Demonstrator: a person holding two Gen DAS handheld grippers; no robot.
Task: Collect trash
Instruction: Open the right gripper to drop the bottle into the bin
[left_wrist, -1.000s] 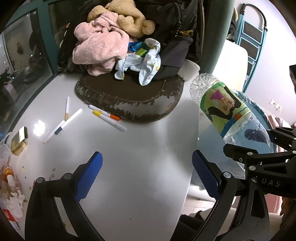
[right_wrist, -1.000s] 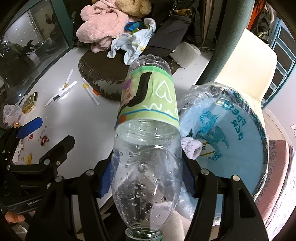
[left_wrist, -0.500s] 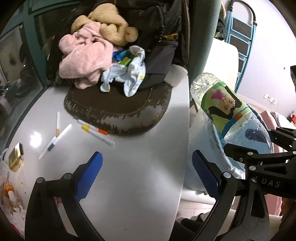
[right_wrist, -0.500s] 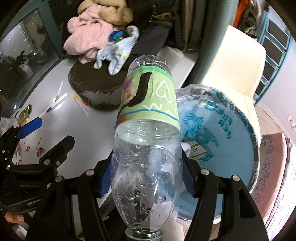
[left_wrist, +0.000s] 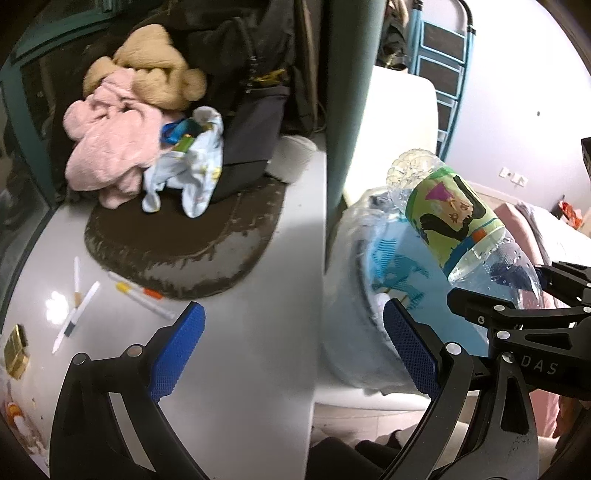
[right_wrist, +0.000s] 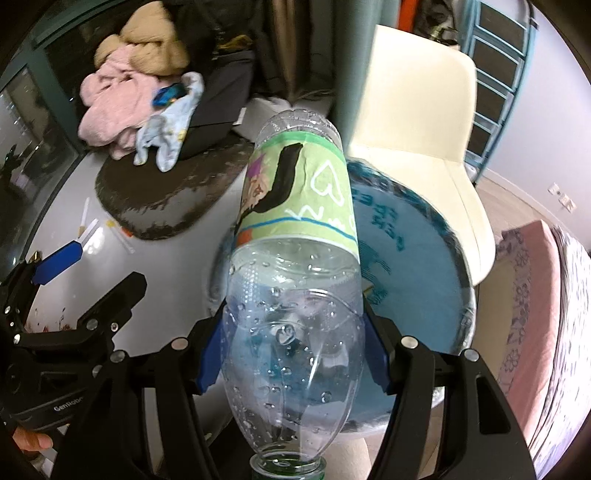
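Right wrist: clear plastic bottle (right_wrist: 295, 295), green label, droplets inside, uncapped

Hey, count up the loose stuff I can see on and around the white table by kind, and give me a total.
Plastic bottle, held in the right tool: 1
Pens or markers on the white table: about 5, blurred
Soft cloth items (tan, pink, pale blue): 3
Lined trash bin: 1
Gold box: 1
Total: about 11
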